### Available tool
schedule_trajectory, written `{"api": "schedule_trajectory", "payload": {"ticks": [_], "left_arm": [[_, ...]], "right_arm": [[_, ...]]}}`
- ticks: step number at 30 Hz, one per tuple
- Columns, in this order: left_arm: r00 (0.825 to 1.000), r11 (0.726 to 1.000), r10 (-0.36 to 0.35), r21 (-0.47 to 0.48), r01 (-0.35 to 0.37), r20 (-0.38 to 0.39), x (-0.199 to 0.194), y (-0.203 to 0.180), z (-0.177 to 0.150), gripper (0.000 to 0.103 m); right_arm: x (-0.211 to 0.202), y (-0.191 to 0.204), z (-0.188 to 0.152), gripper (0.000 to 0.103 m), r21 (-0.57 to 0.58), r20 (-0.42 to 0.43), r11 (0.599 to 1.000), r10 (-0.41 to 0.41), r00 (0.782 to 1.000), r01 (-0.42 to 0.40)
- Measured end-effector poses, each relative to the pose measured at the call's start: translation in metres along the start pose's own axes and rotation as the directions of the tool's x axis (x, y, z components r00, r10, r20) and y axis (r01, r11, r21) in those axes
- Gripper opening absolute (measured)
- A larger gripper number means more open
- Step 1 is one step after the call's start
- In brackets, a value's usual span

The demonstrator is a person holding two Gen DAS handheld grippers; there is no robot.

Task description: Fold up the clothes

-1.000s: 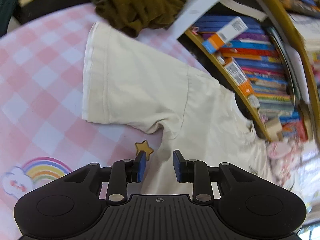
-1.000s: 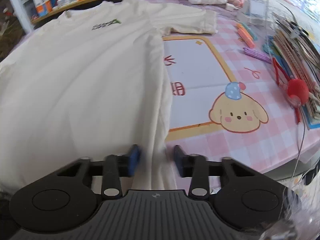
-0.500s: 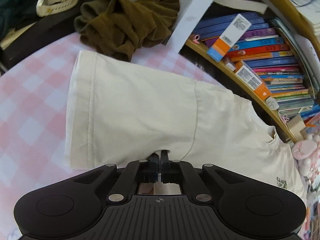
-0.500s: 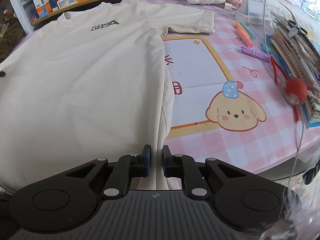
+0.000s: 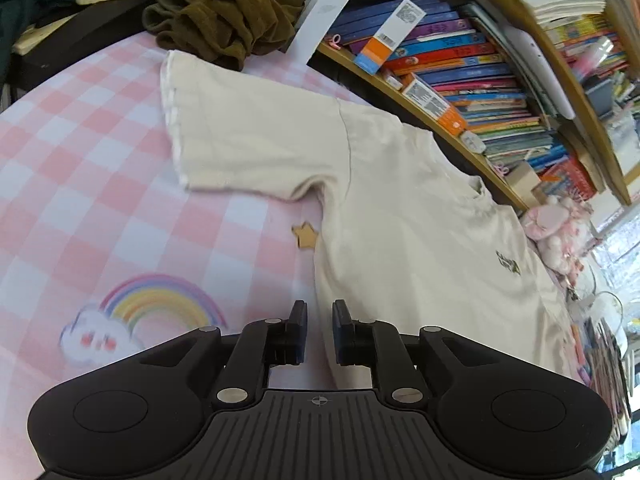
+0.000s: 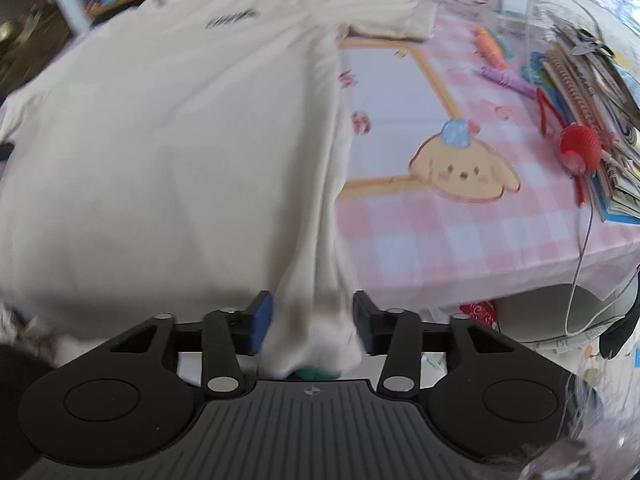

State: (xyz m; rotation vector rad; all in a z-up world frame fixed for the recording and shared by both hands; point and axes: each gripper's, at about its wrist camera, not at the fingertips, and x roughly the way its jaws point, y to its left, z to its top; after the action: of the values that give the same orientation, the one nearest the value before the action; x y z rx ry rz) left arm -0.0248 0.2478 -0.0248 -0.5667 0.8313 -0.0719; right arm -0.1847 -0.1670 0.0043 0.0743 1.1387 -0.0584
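Between the fingers of my right gripper (image 6: 313, 322) hangs a bunched fold of the cream T-shirt (image 6: 168, 152) at its side hem, right at the table's near edge. The jaws are spreading apart, and the blue pads stand clear of the cloth on both sides, so the grip is released. My left gripper (image 5: 319, 330) hovers over the shirt's other side edge, where cloth meets the pink checked tablecloth (image 5: 80, 184); its jaws are parting too, with only a narrow gap. The shirt's edge shows through that gap, but I see nothing pinched there.

Just beyond the left fingers I see a printed rainbow (image 5: 158, 304) and a small star (image 5: 306, 234) on the tablecloth. Farther on, the shirt lies flat and face up, one sleeve (image 5: 248, 140) spread out toward a crumpled olive garment (image 5: 228, 20). From the right view a puppy print (image 6: 464, 168) sits beside the shirt. Shelves of books (image 5: 460, 52) run behind the collar end.
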Motion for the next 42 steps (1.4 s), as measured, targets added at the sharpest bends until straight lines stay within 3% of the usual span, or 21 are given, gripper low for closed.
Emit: {"api": "schedule_trajectory", "payload": {"ticks": [4, 9, 16, 19, 21, 22, 27, 29, 35, 38, 40, 42], "left_arm": [[0.999, 0.999, 0.036, -0.04, -0.037, -0.011, -0.01, 0.002, -0.001, 0.016], [0.993, 0.991, 0.111, -0.08, -0.107, 0.048, -0.039, 0.004, -0.019, 0.019], [0.975, 0.971, 0.203, -0.146, -0.188, 0.094, -0.082, -0.021, -0.074, 0.019], [0.967, 0.96, 0.24, -0.168, -0.223, 0.089, -0.094, -0.038, -0.103, 0.019], [0.964, 0.955, 0.253, -0.181, -0.236, 0.078, -0.101, -0.049, -0.124, 0.019], [0.963, 0.952, 0.261, -0.182, -0.245, 0.067, -0.104, -0.054, -0.135, 0.02], [0.953, 0.937, 0.302, -0.182, -0.3, -0.013, -0.104, -0.067, -0.185, 0.02], [0.95, 0.931, 0.31, -0.188, -0.312, -0.041, -0.1, -0.069, -0.197, 0.02], [0.948, 0.934, 0.314, -0.165, -0.318, -0.049, -0.099, -0.081, -0.212, 0.02], [0.945, 0.936, 0.323, -0.133, -0.327, -0.049, -0.104, -0.084, -0.217, 0.024], [0.939, 0.933, 0.34, -0.111, -0.343, -0.046, -0.106, -0.086, -0.222, 0.037], [0.934, 0.93, 0.352, -0.09, -0.356, -0.051, -0.105, -0.087, -0.226, 0.039]], "right_arm": [[0.002, 0.0, -0.003, 0.048, -0.078, -0.019, 0.997, 0.007, 1.0, -0.008], [0.011, -0.013, 0.001, 0.048, -0.193, -0.075, 0.981, 0.021, 0.997, -0.036], [0.035, -0.032, -0.005, 0.041, -0.302, -0.118, 0.944, 0.098, 0.988, -0.13], [0.044, -0.036, -0.002, 0.039, -0.303, -0.117, 0.928, 0.191, 0.974, -0.219], [0.047, -0.039, -0.002, 0.027, -0.31, -0.124, 0.916, 0.226, 0.966, -0.254], [0.048, -0.04, -0.004, 0.015, -0.311, -0.135, 0.912, 0.237, 0.962, -0.269], [0.026, -0.041, -0.015, 0.008, -0.348, -0.161, 0.87, 0.312, 0.936, -0.349], [0.001, -0.048, -0.008, 0.007, -0.293, -0.155, 0.835, 0.439, 0.885, -0.465], [-0.033, -0.105, 0.019, 0.007, -0.019, -0.028, 0.842, 0.538, 0.842, -0.539], [-0.025, -0.106, 0.013, 0.012, -0.063, -0.055, 0.905, 0.419, 0.907, -0.422], [-0.022, -0.09, 0.006, 0.016, -0.129, -0.078, 0.917, 0.37, 0.926, -0.377], [-0.02, -0.079, -0.001, 0.026, -0.196, -0.088, 0.916, 0.339, 0.937, -0.35]]}}
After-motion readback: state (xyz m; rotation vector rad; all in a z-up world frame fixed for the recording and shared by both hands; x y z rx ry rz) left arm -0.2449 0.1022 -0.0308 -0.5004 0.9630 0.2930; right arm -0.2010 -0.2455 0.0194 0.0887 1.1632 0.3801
